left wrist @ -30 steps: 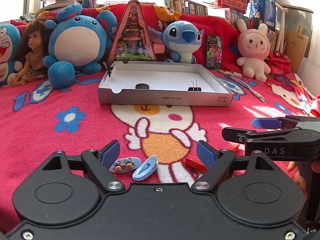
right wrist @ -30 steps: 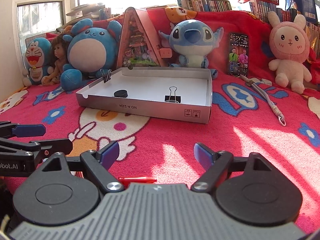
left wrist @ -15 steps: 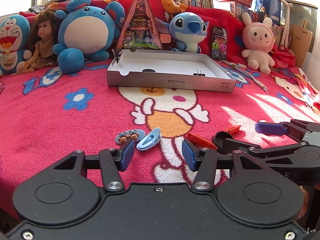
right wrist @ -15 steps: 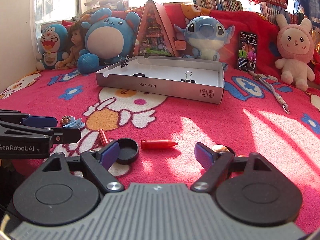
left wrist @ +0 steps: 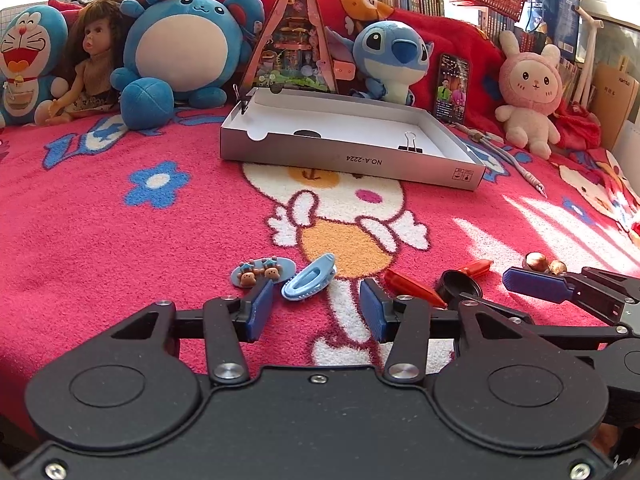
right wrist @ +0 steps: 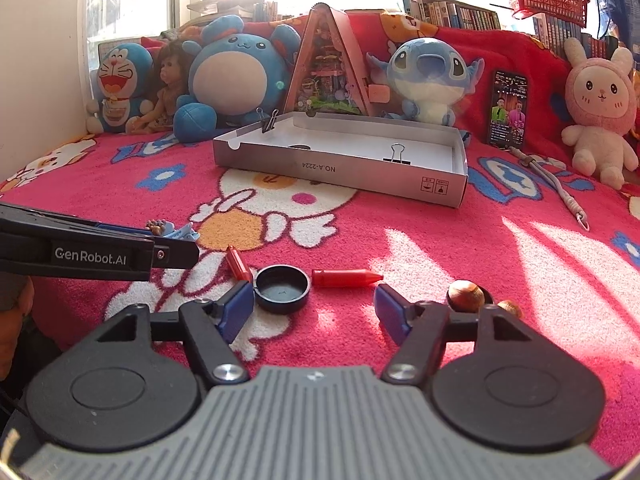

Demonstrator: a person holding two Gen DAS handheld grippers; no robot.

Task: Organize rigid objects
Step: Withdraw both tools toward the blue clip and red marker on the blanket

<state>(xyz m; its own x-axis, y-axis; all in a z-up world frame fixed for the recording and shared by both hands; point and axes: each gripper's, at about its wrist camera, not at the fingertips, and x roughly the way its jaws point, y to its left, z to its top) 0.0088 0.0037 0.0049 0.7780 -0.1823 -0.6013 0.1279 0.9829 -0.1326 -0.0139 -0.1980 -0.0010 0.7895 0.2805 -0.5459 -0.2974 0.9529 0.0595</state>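
On the pink blanket, a light-blue hair clip (left wrist: 308, 278) lies just ahead of my left gripper (left wrist: 316, 308). Its jaws are closing and the pads touch nothing. An oval clip with two bear figures (left wrist: 262, 272) sits left of the hair clip, a red crayon (left wrist: 412, 286) right of it. My right gripper (right wrist: 316, 308) is closing too, with only blanket between its fingers. A black cap (right wrist: 282, 288) lies by its left fingertip and a second red crayon (right wrist: 346, 278) just beyond the gap. A hazelnut (right wrist: 464, 295) peeks over its right finger.
A shallow grey cardboard box (left wrist: 348, 160) stands farther back, holding a binder clip (left wrist: 410, 144) and a black disc (left wrist: 307, 133). Plush toys, a doll and a phone (left wrist: 452, 88) line the back. A cord (right wrist: 560, 184) lies right of the box.
The left jaws have narrowed a lot and the blue hair clip now lies ahead of the tips. The right jaws narrowed in the last half second; cap, crayons and nut came into its view.
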